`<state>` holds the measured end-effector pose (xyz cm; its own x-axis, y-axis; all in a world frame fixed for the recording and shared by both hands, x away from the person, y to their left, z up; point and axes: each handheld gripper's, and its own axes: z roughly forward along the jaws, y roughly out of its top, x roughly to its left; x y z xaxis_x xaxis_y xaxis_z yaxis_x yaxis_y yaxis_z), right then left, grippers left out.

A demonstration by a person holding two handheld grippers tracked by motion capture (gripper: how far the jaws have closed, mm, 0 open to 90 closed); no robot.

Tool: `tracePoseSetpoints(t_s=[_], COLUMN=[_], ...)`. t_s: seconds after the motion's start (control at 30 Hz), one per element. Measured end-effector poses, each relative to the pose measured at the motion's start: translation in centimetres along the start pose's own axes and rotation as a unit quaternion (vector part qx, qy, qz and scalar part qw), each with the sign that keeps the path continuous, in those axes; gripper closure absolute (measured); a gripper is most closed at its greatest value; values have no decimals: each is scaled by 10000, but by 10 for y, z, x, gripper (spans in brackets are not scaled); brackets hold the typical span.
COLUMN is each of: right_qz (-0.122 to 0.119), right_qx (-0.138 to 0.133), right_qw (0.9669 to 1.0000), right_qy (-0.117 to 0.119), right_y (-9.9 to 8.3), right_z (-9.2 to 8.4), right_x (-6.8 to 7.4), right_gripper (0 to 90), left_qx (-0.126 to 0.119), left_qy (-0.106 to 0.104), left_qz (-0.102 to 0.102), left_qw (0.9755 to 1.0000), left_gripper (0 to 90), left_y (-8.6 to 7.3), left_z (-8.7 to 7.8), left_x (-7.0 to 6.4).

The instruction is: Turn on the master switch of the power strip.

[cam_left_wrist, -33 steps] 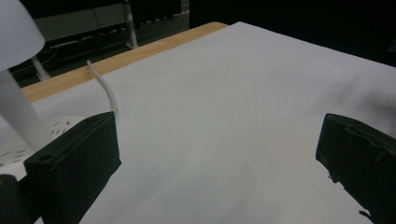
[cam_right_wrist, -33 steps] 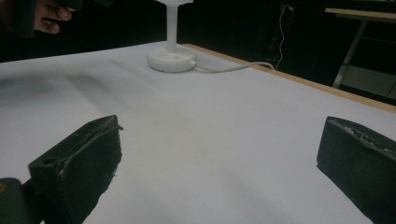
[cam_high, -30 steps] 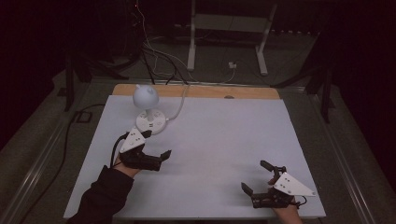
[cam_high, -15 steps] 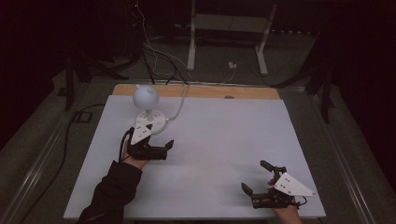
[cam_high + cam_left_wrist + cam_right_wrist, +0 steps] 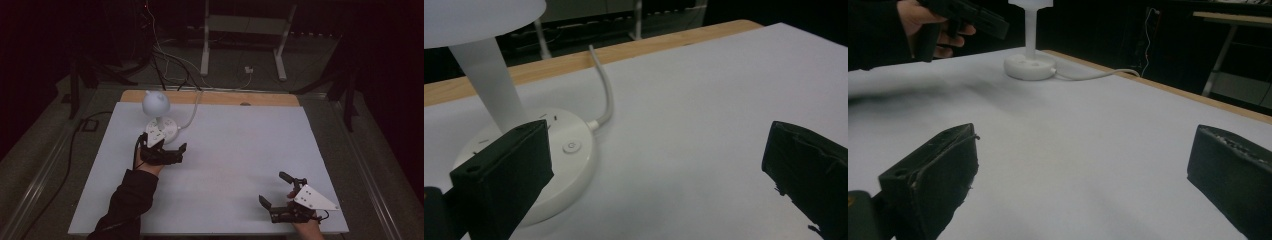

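A small lamp [image 5: 158,116] looks like smooth white plastic with a soft, satin sheen; its round base [image 5: 556,165] is the same smooth plastic, with a faint pressed-in power symbol. Its cord [image 5: 604,95] appears to be pale rubbery plastic. The desk [image 5: 250,145] is covered by a matt, pale grey-white sheet, smooth and without shine, and along the far edge a strip of bare wood [image 5: 634,47] shows, light brown and smooth. The left gripper [image 5: 659,170] has jaws of black, matt material with a slightly rough, padded look. The right gripper [image 5: 1083,175] has the same dull black jaws, with frayed edges. A dark cloth sleeve [image 5: 127,200] looks soft and matt.
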<state>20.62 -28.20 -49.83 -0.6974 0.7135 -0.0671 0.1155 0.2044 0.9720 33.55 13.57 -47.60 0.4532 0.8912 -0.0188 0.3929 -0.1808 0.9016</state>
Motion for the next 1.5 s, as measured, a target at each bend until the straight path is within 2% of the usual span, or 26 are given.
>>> tracePoseSetpoints(t_s=[0.1,0.13,0.17,0.2,0.27,0.3,0.33,0.4,0.47,0.5,0.6,0.7,0.77,0.8,0.9,1.0,1.03,1.17,1.2,1.23,1.33,1.5], right_qz=[-1,10,4,9,5,11,16,20,23,25,16,20,13,15,39,40,40,18,39,32,39,58], right_qx=[-3,-4,-12,-9,-3,-7,-5,-7,-10,-10,-3,-11,-37,-30,-43,-49,-49,-64,-69,-62,-52,-75], right_qw=[10000,10000,10000,10000,10000,10000,10000,10000,10000,10000,10000,10000,10000,10000,10000,10000,10000,10000,10000,10000,10000,9999], right_qy=[-10,-22,-20,-11,-10,-4,5,-1,0,4,11,-2,-7,-19,-12,-14,-14,37,47,50,62,71], right_y=[0,0,0,1,1,1,1,1,1,1,1,1,1,1,1,1,1,2,2,2,2,2], right_z=[0,-1,-1,-1,-1,-1,-1,-1,0,0,-1,-1,-1,-1,-2,-2,-2,-2,-2,-2,-1,-2], right_x=[0,0,0,0,0,0,0,0,0,0,0,0,0,0,-1,-1,-1,-2,-2,-1,-1,-1], right_gripper=[0,0,0,0,0,0,0,0,0,0,11,14,14,14,14,14,14,13,13,13,14,14], left_qx=[22,15,29,24,29,54,79,109,200,227,376,357,389,428,411,383,395,407,419,409,382,466], left_qy=[45,139,147,298,343,480,482,577,510,570,601,690,682,746,738,769,791,828,811,829,873,901], left_qz=[-110,-205,-277,-358,-340,-350,-372,-286,-277,-262,-385,-410,-394,-334,-393,-371,-372,-311,-297,-286,-336,-200], left_qw=[9999,9997,9995,9989,9988,9982,9981,9979,9981,9978,9967,9961,9961,9957,9956,9956,9954,9953,9954,9953,9949,9946], left_gripper=[2,2,2,2,2,2,2,2,2,6,52,82,145,170,209,354,354,489,568,602,693,804], left_y=[2,4,5,6,5,5,5,5,5,5,3,1,0,-1,-2,-2,-2,-2,-2,-1,0,2], left_z=[1,2,2,5,6,8,10,12,16,17,23,25,27,28,30,31,31,35,35,36,37,42], left_x=[-1,-1,-1,-2,-3,-4,-4,-4,-4,-4,-3,-4,-4,-5,-5,-5,-4,-4,-3,-3,-2,0])
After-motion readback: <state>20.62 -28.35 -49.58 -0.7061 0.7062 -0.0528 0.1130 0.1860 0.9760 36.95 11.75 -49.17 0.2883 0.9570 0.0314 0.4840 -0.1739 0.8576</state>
